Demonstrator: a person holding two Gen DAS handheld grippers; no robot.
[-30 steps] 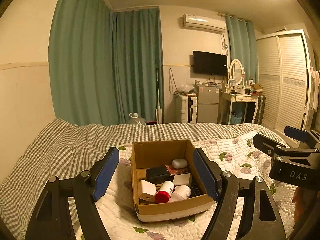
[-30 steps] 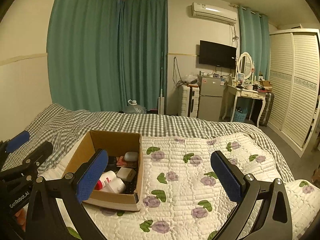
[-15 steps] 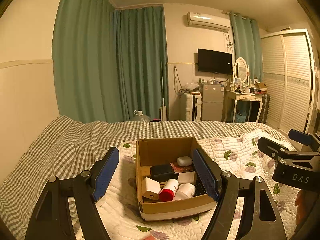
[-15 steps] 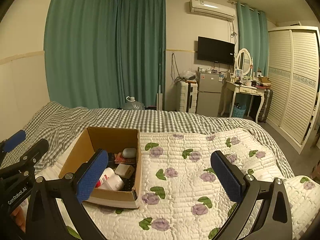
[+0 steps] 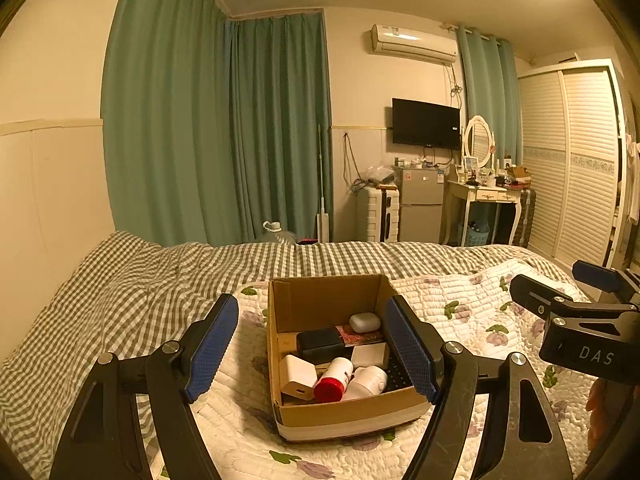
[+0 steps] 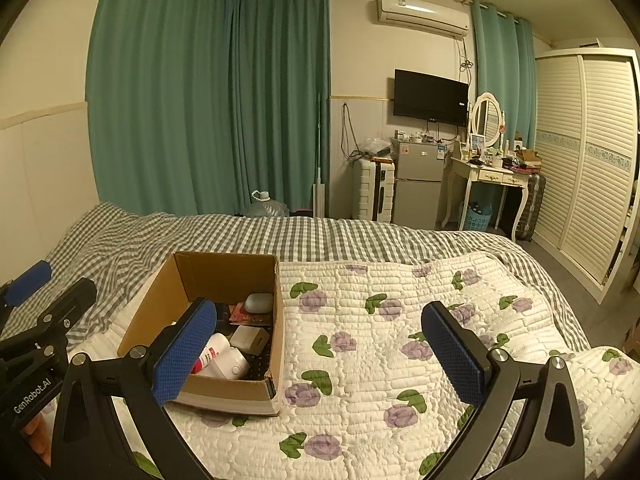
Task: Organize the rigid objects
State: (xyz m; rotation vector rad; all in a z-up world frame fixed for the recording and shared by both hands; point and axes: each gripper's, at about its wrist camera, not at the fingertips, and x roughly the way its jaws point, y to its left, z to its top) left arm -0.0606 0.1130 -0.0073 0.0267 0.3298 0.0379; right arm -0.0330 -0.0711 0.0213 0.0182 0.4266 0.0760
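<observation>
The lower half of both views is filled by a bed, over which a grey-and-white checked cover is spread, with a white quilt printed with purple flowers and green leaves laid on top toward the near side. At lower centre of the left wrist view, and at lower left of the right wrist view, an open cardboard box is seen resting on the quilt. The left tongs are held wide apart at the bottom of their own view, nothing being gripped, and the box is framed between the two blue pads. The right tongs are likewise spread wide with nothing gripped; bare quilt is seen between their pads, and the near left corner of the box is overlapped by the left pad. Inside the box, a black rectangular case is seen near the middle, with a white bottle lying at the near right and a red-capped bottle touching it on the left. A white square charger is placed at the near left, and a small grey oval case is seen toward the far right, resting on a reddish flat packet.
</observation>
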